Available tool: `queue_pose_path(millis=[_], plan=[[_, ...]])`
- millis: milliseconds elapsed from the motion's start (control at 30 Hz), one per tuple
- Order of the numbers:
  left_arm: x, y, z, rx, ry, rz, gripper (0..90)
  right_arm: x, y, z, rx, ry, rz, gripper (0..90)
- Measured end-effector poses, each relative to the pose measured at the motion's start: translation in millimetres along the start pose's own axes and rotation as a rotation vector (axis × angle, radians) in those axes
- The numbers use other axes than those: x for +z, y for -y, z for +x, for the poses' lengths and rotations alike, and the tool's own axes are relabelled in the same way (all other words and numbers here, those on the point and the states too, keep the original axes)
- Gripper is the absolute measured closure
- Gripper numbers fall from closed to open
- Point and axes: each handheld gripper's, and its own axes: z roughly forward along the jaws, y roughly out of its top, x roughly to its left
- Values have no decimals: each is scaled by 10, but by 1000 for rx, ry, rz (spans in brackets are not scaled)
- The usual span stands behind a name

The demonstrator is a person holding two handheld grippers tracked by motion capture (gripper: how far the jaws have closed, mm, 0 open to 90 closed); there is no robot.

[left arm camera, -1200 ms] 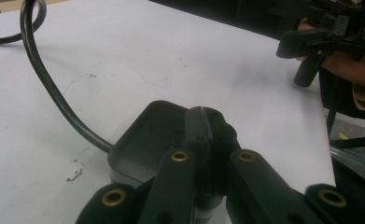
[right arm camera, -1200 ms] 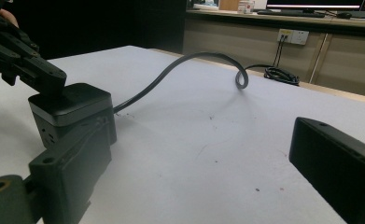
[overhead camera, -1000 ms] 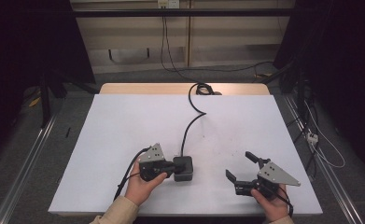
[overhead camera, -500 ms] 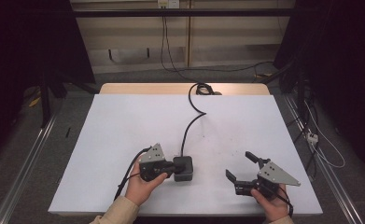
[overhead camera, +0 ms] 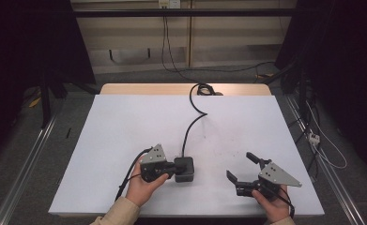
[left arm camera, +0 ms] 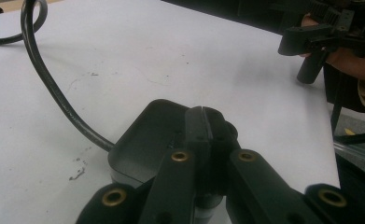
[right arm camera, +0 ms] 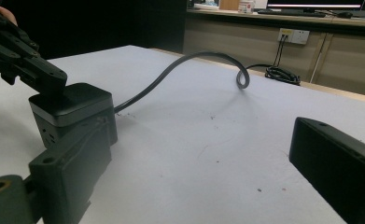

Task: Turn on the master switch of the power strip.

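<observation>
Hands at the near edge of a white table (overhead camera: pixel 125 122) each hold a two-jaw gripper. Nearest, on the person's right, the right gripper (overhead camera: pixel 241 169) rests low over the tabletop with its jaws spread wide apart and nothing between them; in the right gripper view the two black jaws stand far apart with bare table between. A little farther in and well apart from it, the left gripper (overhead camera: pixel 172 168) has its jaws pressed together, tips resting on top of a small black power box (overhead camera: pixel 185 169) that sits on the table; no grip on it can be made out. From the box a black cable (overhead camera: pixel 190 126) curves away across the table to its far edge, where it coils
</observation>
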Motion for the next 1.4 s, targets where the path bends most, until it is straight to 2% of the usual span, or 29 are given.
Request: queue_pose_path(millis=[300, 467, 667, 800, 933, 1100, 1400], plan=[[2, -9, -15, 5, -9, 6, 900, -3, 0, -4, 1, 3, -1, 49], [3, -21, -34, 26, -22, 18, 900, -4, -1, -4, 2, 4, -1, 49], [4, -22, -31, 20, -20, 20, 900, -4, 0, -2, 1, 5, -2, 49], [4, -22, -15, -1, -11, 20, 900, -3, -1, 1, 2, 4, -1, 49], [5, -28, -38, 21, -25, 26, 900, -1, -2, 4, 3, 5, -2, 49], [7, -28, -30, 1, -22, 31, 900, -4, -3, 1, -1, 5, -4, 49], [5, -10, -32, 5, -24, 15, 900, -7, -4, -6, -1, 5, -3, 49]])
